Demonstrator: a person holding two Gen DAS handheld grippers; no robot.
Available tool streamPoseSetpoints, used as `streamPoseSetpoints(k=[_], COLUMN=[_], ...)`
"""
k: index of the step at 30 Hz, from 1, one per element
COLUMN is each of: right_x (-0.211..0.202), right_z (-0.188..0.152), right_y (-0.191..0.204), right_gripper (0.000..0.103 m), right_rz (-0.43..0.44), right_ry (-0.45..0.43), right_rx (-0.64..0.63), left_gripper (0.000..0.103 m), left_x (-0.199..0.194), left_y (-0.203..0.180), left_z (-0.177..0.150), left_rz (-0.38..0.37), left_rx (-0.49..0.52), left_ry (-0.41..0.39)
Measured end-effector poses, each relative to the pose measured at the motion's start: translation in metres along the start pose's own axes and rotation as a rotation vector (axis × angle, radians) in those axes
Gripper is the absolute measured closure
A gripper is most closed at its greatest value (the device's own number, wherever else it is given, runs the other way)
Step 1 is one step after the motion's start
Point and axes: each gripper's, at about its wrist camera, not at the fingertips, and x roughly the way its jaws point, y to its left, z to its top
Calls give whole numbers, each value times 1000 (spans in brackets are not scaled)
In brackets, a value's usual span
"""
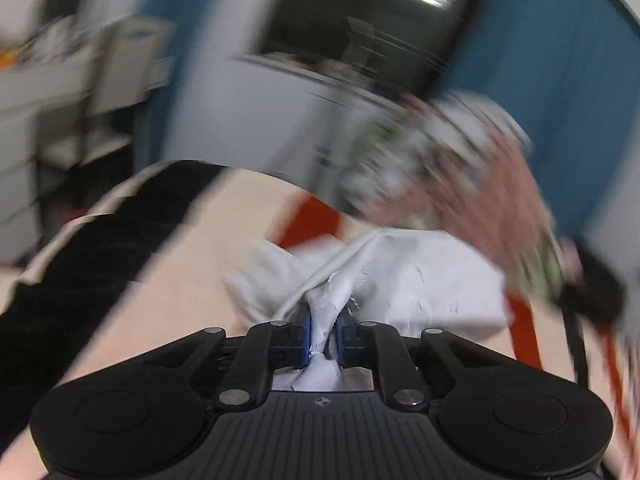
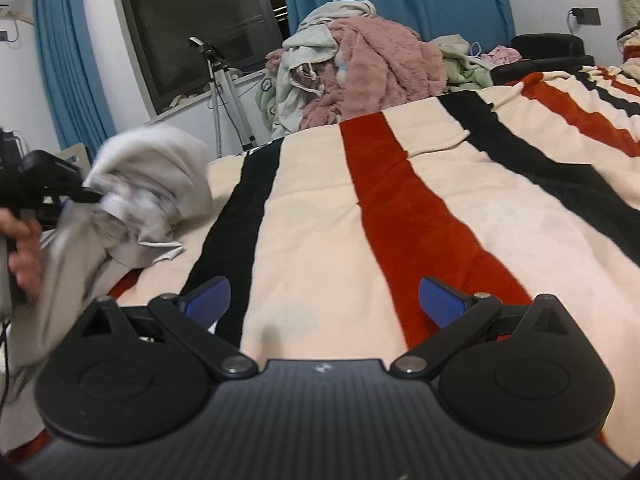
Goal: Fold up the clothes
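My left gripper (image 1: 323, 330) is shut on a bunched white-grey garment (image 1: 400, 284), holding it just above the striped blanket (image 1: 188, 280); this view is blurred. In the right wrist view the same garment (image 2: 152, 184) hangs crumpled at the far left from the left gripper (image 2: 86, 196), with its lower part trailing onto the bed. My right gripper (image 2: 322, 300) is open and empty, low over the cream, red and black striped blanket (image 2: 320, 208), to the right of the garment.
A pile of clothes (image 2: 352, 68), pink, grey and pale green, lies at the far end of the bed. A tripod (image 2: 228, 92) stands by the dark window. Blue curtains hang behind. A black round object (image 2: 548, 46) sits at the far right.
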Motion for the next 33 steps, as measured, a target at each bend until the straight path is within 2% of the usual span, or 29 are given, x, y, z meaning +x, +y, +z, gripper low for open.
streamPoseSetpoints(k=[3,4,6,7,8,9,11,14,16,18,19,21,23,24,25,27,31,33], right_x=[3,3,1,0,-2,-3,-7,-12,-17,-25,-30,-36,-40,-37,-32,-20,14,34], right_z=[-2,-3,-3,-2,-2,-2,-2,-4,-7,-9,-11,-12,-12,-12,-10,-3,12,23], right_y=[3,4,9,11,13,16,21,31,39,46,50,56,60,63,71,86,129,156], right_gripper=[0,0,0,0,0,0,0,0,0,0,0,4,10,17,30,32,33,33], right_rz=[20,27,43,53,65,78,115,160,186,192,193,203,216,225,235,267,375,432], right_ry=[-4,-8,-23,-36,-48,-59,-73,-83,-84,-87,-85,-70,-53,-40,-19,-2,20,15], right_rx=[-10,-15,-30,-41,-52,-62,-86,-133,-177,-214,-238,-255,-253,-246,-249,-251,-272,-307], left_gripper=[93,92,87,82,67,59,36,22,21,21,18,15,16,17,19,20,32,51], left_x=[8,9,3,-7,-18,-32,-67,-126,-156,-179,-190,-198,-185,-177,-169,-151,-121,-109], left_y=[47,64,89,99,104,105,97,77,66,58,54,48,38,33,28,25,32,44], left_z=[20,22,22,21,18,15,-4,-41,-64,-82,-91,-108,-117,-120,-123,-123,-119,-116], left_rz=[180,218,230,226,216,209,215,196,152,119,97,61,76,98,120,143,191,226], left_rx=[-51,-49,-32,-17,8,47,132,216,219,167,133,110,177,218,258,295,325,303], left_ry=[-31,-30,-1,8,12,8,-11,-32,-9,27,34,42,51,47,43,34,30,25])
